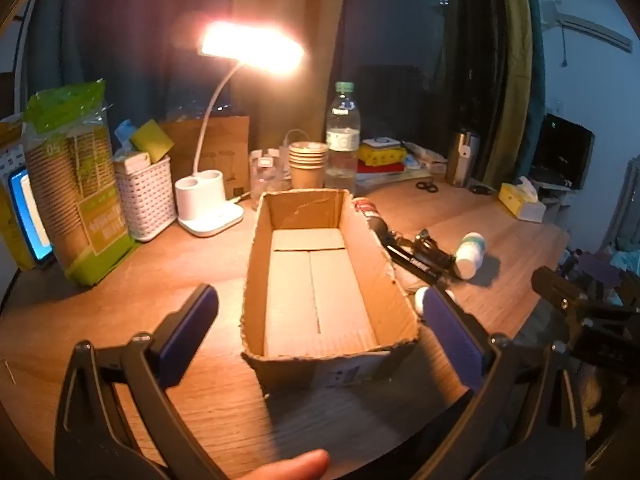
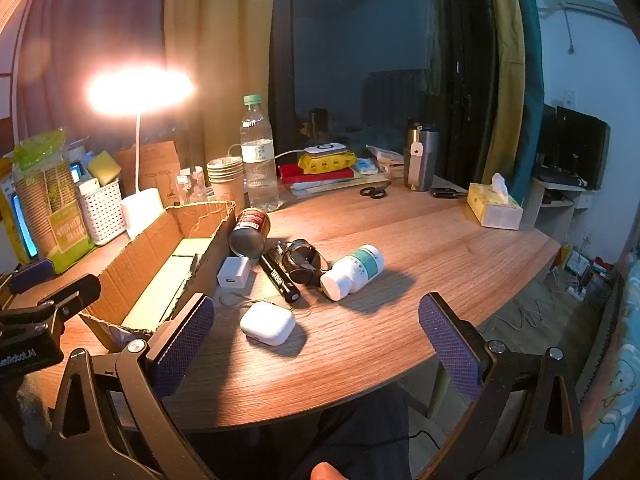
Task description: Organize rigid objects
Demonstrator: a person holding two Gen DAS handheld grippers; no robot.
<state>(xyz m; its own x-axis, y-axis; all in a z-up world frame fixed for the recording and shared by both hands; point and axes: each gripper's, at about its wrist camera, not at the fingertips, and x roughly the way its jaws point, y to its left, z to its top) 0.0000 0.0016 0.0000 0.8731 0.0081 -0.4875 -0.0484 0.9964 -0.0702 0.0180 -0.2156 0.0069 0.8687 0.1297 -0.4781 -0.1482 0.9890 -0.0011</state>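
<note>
Over the wooden desk (image 2: pixel 420 248), 2 empty grippers, left gripper (image 1: pixel 320 336) and right gripper (image 2: pixel 316 340), tilt downward, seemingly fully spread.

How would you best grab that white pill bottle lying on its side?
Grip the pill bottle across its round body, at the teal label, coming down from above. It lies flat on the table, and the open right hand-held gripper is wide enough to straddle it.

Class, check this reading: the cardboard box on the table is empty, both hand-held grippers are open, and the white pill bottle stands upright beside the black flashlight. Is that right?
One detail is wrong. The white pill bottle lies on its side, not upright, as the right wrist view shows. The rest holds: the cardboard box is empty, the left hand-held gripper and right hand-held gripper are open, and the bottle is beside the black flashlight.
</note>
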